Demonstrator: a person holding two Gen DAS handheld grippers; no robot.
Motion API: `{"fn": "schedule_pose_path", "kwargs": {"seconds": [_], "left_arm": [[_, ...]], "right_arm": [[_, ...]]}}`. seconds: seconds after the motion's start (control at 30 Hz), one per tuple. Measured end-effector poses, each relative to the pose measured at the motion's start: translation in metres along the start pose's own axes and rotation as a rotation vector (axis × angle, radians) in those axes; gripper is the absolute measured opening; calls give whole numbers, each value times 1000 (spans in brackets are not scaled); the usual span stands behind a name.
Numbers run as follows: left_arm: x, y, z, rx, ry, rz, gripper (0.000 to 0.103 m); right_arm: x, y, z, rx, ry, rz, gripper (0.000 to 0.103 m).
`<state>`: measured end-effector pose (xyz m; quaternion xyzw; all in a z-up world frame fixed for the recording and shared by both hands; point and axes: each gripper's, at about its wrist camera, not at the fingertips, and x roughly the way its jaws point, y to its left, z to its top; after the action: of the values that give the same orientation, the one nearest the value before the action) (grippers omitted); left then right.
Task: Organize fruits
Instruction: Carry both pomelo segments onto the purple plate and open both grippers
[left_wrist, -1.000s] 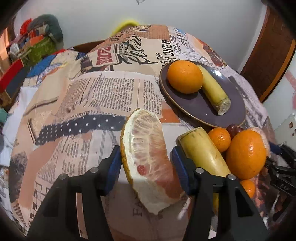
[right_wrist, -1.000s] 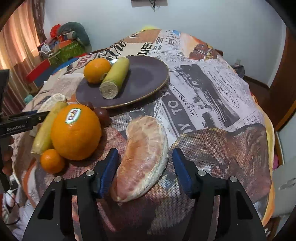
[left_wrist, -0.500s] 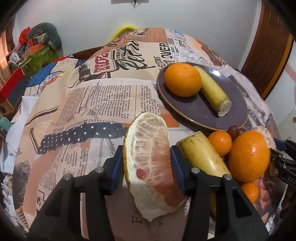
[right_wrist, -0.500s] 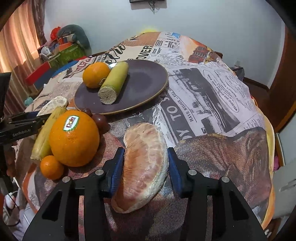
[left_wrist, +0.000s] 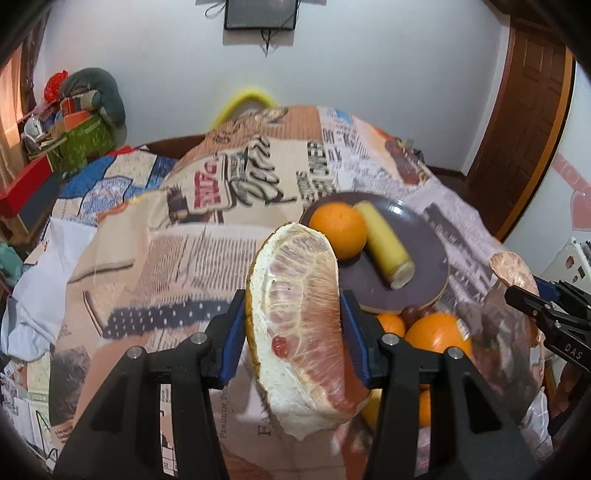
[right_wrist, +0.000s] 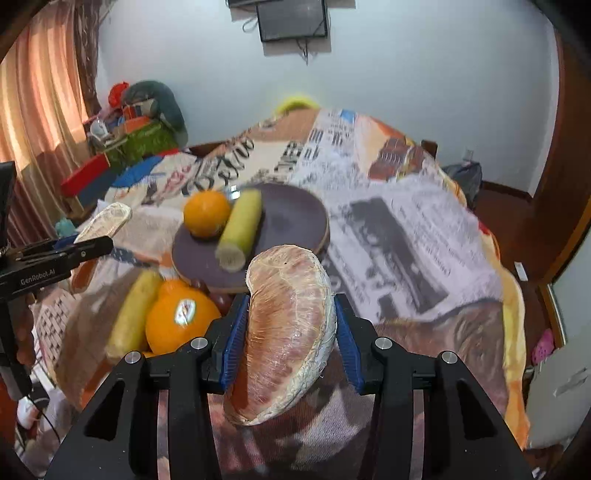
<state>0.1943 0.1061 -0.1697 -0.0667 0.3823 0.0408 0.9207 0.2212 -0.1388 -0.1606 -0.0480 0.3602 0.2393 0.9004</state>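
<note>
Two peeled pomelo wedges are hanging in the air above the newspaper-print cloth (left_wrist: 177, 258) on the bench. The left gripper (left_wrist: 293, 328) is pinching one pomelo wedge (left_wrist: 299, 325), pale pink with white pith along its edge, between blue fingers (left_wrist: 233, 339). The right gripper (right_wrist: 286, 334) is squeezing the other wedge (right_wrist: 284, 343), membrane-covered and browner. Both were lying on the cloth a second ago, with fingers spread wider. Behind, slightly blurred, a purple plate (right_wrist: 295, 218) is carrying an orange (right_wrist: 206, 213) and probably a banana piece (right_wrist: 240, 229).

Your left hand-held gripper (left_wrist: 293, 332) and right hand-held gripper (right_wrist: 286, 338) each clamp something, apparently raised, angled downward.
</note>
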Motion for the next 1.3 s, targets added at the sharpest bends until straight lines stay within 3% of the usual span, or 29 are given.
{"fn": "schedule_pose_path", "kwargs": {"seconds": [0.3,0.73,1.3], "left_arm": [[-15,-16,28,28,-85,-34,48],[8,-41,57,68,-113,-74,49],[74,-50,78,83,-74,-84,48]], "right_arm": [[-9,-3,26,6,-85,-4,42],[9,-8,57,22,-147,0,42],[76,-19,76,27,-77,31,42]]}}
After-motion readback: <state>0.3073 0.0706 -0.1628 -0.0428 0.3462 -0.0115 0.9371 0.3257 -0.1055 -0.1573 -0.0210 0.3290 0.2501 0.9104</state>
